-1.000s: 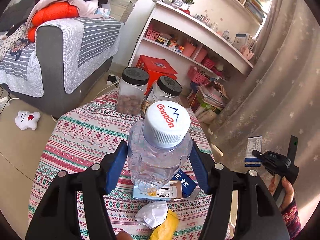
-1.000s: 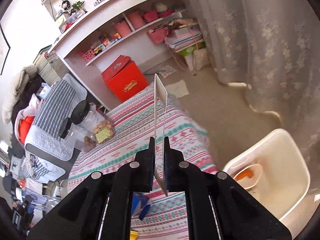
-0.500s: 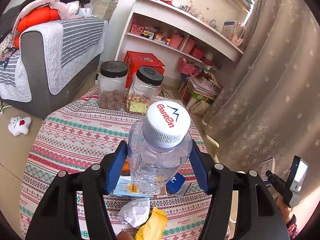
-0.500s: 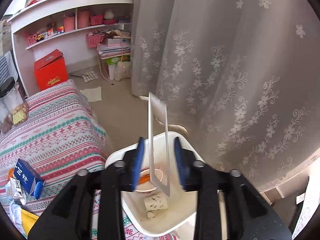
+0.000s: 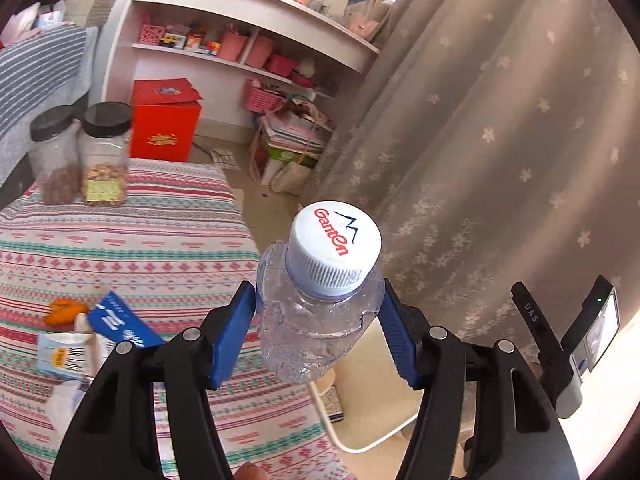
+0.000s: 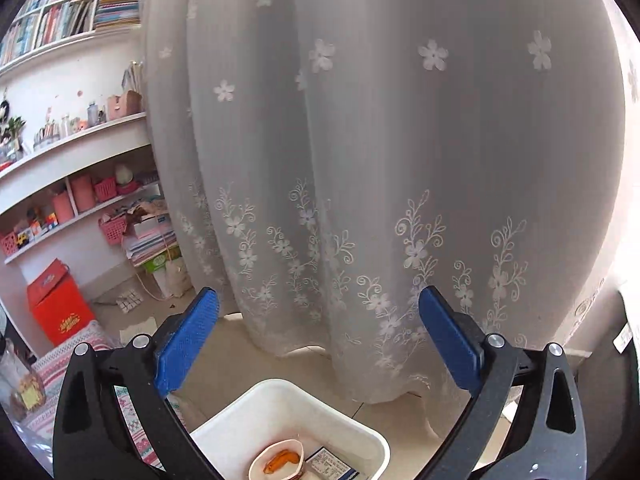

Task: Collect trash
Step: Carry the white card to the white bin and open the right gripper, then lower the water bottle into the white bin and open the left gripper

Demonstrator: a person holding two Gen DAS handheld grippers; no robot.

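My left gripper (image 5: 318, 334) has both blue pads pinching a clear crumpled plastic water bottle with a white Ganten cap (image 5: 320, 300), held upright past the edge of the striped patterned tablecloth (image 5: 132, 240), with the white plastic trash bin (image 5: 380, 412) below it. My right gripper (image 6: 318, 344) is spread wide with nothing between its pads, above the same bin (image 6: 288, 404), which holds a paper cup with orange scraps (image 6: 278, 462) and a flat printed card (image 6: 330, 465).
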